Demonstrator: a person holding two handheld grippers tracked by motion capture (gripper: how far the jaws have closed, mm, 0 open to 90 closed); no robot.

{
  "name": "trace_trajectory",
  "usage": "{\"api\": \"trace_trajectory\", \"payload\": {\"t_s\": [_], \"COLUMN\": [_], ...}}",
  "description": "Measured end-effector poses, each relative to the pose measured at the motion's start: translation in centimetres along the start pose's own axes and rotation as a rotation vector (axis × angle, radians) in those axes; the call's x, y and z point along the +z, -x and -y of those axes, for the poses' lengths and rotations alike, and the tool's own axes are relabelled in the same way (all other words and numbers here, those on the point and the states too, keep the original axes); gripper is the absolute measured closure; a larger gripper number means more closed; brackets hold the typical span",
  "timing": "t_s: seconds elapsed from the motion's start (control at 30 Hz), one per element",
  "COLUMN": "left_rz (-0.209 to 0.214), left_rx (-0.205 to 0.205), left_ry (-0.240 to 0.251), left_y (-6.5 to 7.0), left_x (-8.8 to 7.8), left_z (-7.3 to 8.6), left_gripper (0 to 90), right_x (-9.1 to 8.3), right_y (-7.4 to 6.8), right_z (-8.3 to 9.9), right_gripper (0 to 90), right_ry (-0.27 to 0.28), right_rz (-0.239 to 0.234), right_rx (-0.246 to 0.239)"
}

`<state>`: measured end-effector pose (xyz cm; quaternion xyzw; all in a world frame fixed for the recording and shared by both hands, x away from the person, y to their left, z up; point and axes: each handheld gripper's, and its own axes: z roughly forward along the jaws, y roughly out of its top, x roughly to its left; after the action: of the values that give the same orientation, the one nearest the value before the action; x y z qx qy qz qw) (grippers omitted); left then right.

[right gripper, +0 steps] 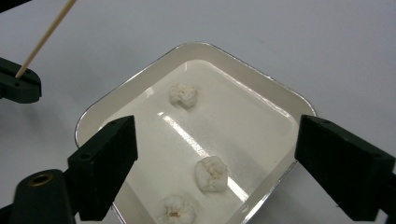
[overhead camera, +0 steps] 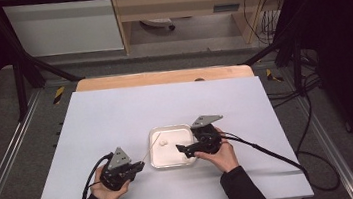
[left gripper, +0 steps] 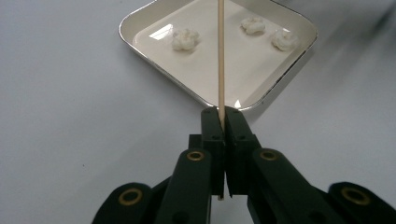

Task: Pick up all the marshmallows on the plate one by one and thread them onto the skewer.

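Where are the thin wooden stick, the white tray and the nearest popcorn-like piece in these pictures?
Wooden stick (left gripper: 221, 56): left gripper view, middle of its shaft above the shut jaws.
White tray (right gripper: 140, 80): right gripper view, its far-left rim.
Popcorn-like piece (right gripper: 211, 173): right gripper view, centre of the middle piece.

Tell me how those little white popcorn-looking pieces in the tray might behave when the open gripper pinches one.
The popcorn pieces look puffy and irregular, so probably very light and easily crushed by hard jaws. Loose on the glossy tray, one could skid or roll away if nudged off-centre. The right gripper stands wide around them, so a gentle close seems wise.
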<state>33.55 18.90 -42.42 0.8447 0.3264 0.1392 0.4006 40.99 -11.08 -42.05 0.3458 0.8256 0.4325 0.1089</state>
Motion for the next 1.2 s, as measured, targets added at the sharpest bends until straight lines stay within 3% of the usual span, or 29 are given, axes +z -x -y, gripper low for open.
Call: {"api": "trace_trajectory", "payload": {"t_s": [0.33,0.5,0.83,1.07,1.2], "left_rz": [0.010,0.016,0.019,0.022,0.024], "left_rx": [0.006,0.005,0.008,0.016,0.019], "left_ry": [0.005,0.008,0.011,0.018,0.028], "left_y": [0.2,0.4,0.6,0.9,1.2], "left_x": [0.1,0.2,0.4,0.4,0.5], "left_z": [0.0,0.0,-0.1,-0.1,-0.2], "left_gripper": [88.0,88.0,88.0,88.0,88.0], "right_x": [2.1,2.4,2.4,2.3,1.3], "right_y": [0.0,-0.1,-0.4,-0.3,-0.2], "right_z": [1.4,1.8,2.1,2.0,1.4], "right_gripper": [40.8,52.6,67.0,70.3,70.7], "right_ry": [-0.095,-0.096,-0.096,-0.089,-0.055], "right_rz": [0.006,0.024,0.032,0.018,-0.007], "right_rx": [-0.017,-0.043,-0.073,-0.061,-0.039]}}
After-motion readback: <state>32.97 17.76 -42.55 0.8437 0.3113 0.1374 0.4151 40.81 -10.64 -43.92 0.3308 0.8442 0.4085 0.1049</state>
